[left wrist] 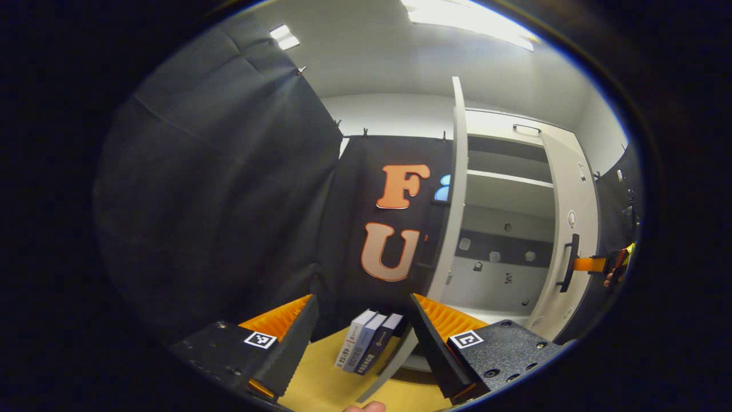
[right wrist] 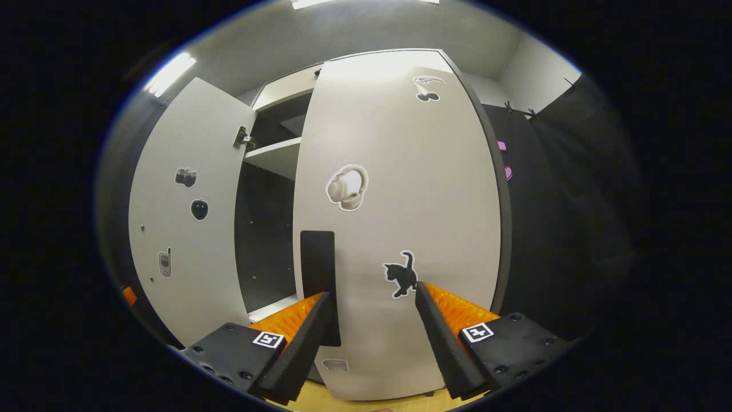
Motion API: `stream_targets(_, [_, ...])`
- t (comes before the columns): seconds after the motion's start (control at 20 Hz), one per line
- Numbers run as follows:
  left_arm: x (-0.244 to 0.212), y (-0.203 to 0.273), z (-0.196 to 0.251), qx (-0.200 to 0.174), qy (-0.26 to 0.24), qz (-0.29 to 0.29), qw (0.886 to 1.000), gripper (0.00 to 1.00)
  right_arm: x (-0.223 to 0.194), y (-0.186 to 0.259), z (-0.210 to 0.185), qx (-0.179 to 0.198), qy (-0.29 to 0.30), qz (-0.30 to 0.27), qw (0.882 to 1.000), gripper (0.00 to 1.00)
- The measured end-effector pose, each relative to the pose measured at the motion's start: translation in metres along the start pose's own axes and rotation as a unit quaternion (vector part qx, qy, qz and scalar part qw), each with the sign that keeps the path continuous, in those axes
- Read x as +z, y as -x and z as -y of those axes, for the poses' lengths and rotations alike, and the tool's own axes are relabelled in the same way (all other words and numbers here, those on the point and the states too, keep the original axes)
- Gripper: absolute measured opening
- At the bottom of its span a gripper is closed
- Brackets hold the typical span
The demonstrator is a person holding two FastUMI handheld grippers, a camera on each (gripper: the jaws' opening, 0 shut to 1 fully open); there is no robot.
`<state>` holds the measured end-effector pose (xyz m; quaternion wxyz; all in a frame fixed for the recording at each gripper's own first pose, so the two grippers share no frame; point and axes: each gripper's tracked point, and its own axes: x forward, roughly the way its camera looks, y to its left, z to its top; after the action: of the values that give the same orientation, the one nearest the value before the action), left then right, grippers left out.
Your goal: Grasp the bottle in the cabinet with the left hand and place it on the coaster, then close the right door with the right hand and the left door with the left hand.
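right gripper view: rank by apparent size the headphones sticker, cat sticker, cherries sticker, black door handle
Largest to smallest, as they look:
1. black door handle, though nearness to the camera inflates it
2. headphones sticker
3. cat sticker
4. cherries sticker

The headphones and cat stickers look close in size.

Yellowish wooden tabletop, bearing three slim upright books in grey, pale blue and dark navy, set side by side, leaning slightly, just beside the foot of the tall white two-door cabinet standing on the same surface.
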<state>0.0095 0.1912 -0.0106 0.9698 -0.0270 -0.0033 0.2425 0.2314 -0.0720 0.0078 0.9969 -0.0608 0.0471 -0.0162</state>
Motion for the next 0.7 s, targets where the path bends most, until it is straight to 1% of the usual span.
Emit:
stream_targets(0.2, [0.022, -0.017, -0.034, 0.042, -0.007, 0.028, 0.999, 0.94, -0.003, -0.013, -0.001, -0.007, -0.004, -0.002, 1.0, 0.97])
stream_targets(0.3, [0.028, -0.027, -0.044, 0.055, -0.012, 0.037, 0.998, 0.94, -0.004, -0.016, -0.002, -0.01, -0.009, 0.0, 1.0, 0.97])
stream_targets(0.45, [0.034, -0.046, -0.041, 0.05, -0.002, 0.043, 0.998, 0.94, -0.005, -0.016, -0.001, -0.015, -0.012, -0.003, 1.0, 0.97])
stream_targets(0.5, [0.034, -0.053, -0.037, 0.043, 0.003, 0.044, 0.998, 0.97, -0.005, -0.015, -0.002, -0.014, -0.013, -0.003, 1.0, 0.97])
stream_targets(0.55, [0.034, -0.061, -0.033, 0.037, 0.002, 0.044, 0.998, 0.94, -0.003, -0.012, -0.002, -0.014, -0.017, -0.002, 1.0, 0.97])
stream_targets(0.7, [0.031, -0.078, -0.028, 0.025, -0.001, 0.044, 0.999, 0.94, 0.002, 0.007, 0.002, -0.014, -0.016, 0.003, 1.0, 0.97])
